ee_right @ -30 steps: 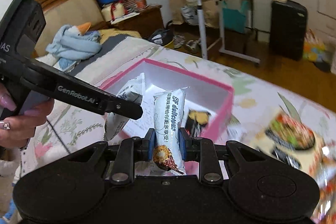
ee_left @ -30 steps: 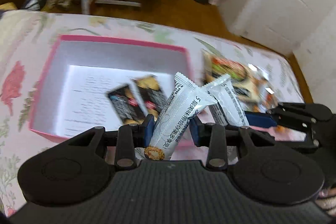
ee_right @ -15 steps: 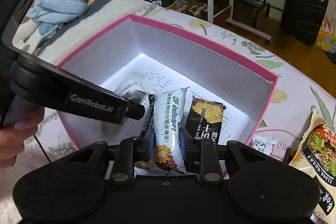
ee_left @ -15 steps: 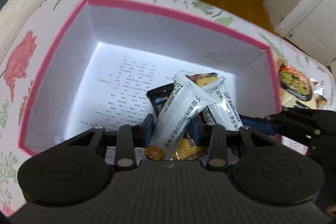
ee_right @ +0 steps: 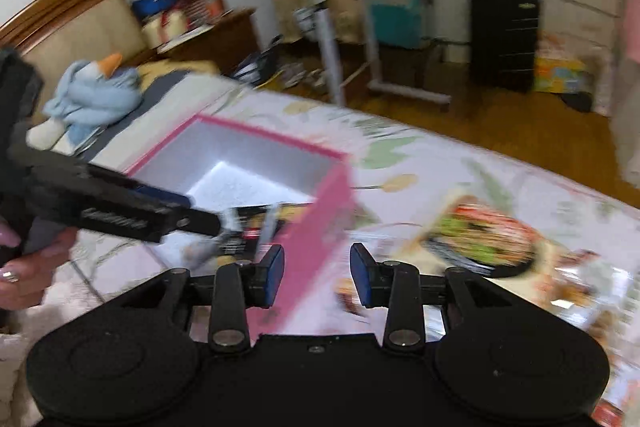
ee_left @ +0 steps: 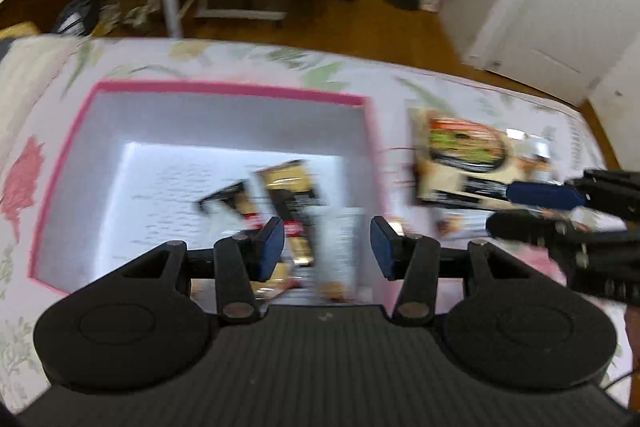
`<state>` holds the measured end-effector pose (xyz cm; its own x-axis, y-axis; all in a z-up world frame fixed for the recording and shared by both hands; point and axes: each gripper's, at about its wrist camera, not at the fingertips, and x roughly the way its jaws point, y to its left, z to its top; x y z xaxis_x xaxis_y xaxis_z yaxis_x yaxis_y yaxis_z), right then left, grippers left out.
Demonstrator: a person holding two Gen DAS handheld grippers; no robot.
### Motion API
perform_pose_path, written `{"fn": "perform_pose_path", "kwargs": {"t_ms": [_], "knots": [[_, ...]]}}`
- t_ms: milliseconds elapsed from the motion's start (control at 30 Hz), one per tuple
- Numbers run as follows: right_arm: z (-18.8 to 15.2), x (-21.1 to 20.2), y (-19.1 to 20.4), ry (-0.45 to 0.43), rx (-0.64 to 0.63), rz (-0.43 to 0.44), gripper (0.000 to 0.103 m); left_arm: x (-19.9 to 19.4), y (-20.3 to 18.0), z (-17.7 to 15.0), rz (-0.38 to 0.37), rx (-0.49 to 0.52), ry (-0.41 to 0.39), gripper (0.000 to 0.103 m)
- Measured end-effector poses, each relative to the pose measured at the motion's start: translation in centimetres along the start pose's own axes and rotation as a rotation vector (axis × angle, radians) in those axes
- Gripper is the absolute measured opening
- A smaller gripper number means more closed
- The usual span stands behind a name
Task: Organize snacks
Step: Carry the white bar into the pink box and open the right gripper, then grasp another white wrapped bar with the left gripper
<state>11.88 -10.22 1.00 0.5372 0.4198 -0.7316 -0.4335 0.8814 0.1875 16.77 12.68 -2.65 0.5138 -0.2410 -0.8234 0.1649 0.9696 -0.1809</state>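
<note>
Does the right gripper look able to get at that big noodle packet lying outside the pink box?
Probably yes. The right gripper, jaws opening with nothing held between them, is beside the pink box, and the noodle packet lies uncovered on the bedspread ahead and to its right, nothing in between.

snack packets (ee_left: pixel 288 195) in box (ee_left: pixel 224 89), noodle bag (ee_left: pixel 460 155) right

Bright, even daylight; heavy motion blur throughout, with fisheye bending at edges.
</note>
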Motion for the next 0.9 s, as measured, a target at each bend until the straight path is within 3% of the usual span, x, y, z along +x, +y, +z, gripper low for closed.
{"fn": "perform_pose_path", "kwargs": {"t_ms": [100, 300, 567, 733, 900], "knots": [[-1.3, -2.1, -2.1, -0.028, -0.009, -0.077, 0.041, -0.2, -3.7, -0.1, -0.045, 0.052, -0.007, 0.047], [-4.5, -3.2, -7.0, -0.034, 0.096, -0.158, 0.045, 3.3, -9.9, -0.4, -0.102, 0.086, 0.076, 0.047], [-7.0, -2.6, -13.7, -0.072, 0.269, -0.255, 0.050, 8.8, -13.5, -1.2, -0.111, 0.102, 0.087, 0.046], [-7.8, 0.1, -16.9, -0.073, 0.357, -0.274, 0.052, 12.3, -15.0, -2.1, -0.102, 0.232, 0.063, 0.046], [-8.8, 3.4, -18.8, -0.104, 0.417, -0.305, 0.052, 14.8, -16.4, -3.5, -0.105, 0.440, 0.054, 0.046]]}}
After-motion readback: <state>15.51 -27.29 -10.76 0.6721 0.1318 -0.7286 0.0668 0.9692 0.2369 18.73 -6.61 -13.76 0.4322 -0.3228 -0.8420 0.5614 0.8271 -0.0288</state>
